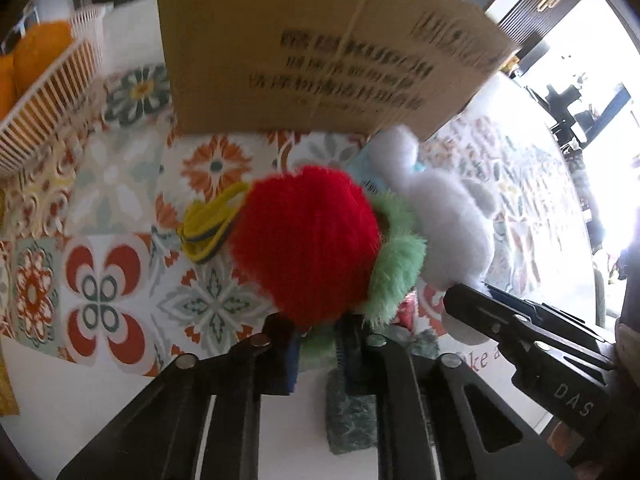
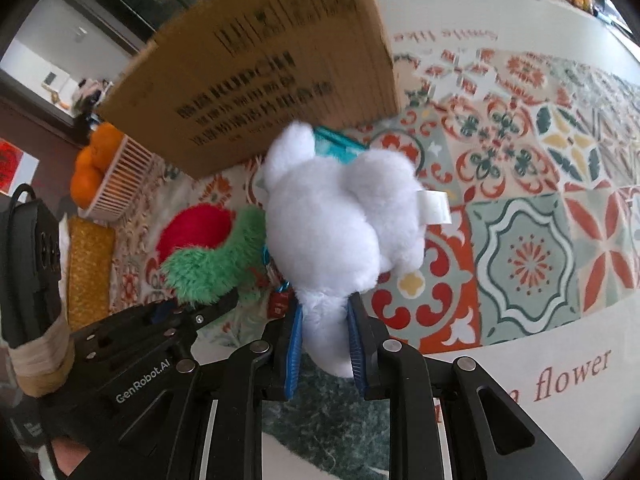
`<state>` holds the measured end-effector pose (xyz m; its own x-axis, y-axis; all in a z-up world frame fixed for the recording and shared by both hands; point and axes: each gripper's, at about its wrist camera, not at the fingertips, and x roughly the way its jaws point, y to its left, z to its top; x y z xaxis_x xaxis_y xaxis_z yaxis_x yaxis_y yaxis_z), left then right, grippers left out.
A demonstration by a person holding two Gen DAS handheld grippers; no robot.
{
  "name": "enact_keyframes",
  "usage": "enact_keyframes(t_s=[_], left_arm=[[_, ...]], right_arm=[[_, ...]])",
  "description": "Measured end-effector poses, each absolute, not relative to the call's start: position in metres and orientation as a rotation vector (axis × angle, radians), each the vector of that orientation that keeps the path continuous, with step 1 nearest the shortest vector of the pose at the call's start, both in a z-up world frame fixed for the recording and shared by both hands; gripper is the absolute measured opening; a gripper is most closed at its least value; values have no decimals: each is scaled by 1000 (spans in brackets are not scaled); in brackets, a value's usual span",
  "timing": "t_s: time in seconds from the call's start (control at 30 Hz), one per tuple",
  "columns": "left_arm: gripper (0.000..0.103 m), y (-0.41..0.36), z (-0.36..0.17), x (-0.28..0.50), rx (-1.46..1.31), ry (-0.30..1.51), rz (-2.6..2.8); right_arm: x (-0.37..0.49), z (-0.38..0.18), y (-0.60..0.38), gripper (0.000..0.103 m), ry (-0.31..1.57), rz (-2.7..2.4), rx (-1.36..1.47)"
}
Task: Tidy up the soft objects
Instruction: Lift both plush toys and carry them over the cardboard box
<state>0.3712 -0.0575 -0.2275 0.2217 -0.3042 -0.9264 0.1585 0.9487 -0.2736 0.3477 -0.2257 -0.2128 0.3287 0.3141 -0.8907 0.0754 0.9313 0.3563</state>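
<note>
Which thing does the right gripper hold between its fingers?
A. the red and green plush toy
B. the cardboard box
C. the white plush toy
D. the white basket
C: in the right wrist view the right gripper is shut on the white plush toy, both blue pads pressing it.

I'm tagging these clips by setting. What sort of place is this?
Probably a home dining table: a patterned floral tablecloth, a white basket of oranges, a cardboard box, and plush toys like the white one.
</note>
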Motion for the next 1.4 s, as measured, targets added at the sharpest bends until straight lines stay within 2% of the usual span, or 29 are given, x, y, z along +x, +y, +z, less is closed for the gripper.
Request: enact_keyframes(t_s=[0.7, 1.4], left_arm=[[10, -62, -140, 352, -107, 1062, -358], [10, -49, -37, 370, -85, 824, -379]], right_arm=[[325, -131, -245, 21, 974, 129, 423], [347, -43, -232, 21, 742, 188, 371]])
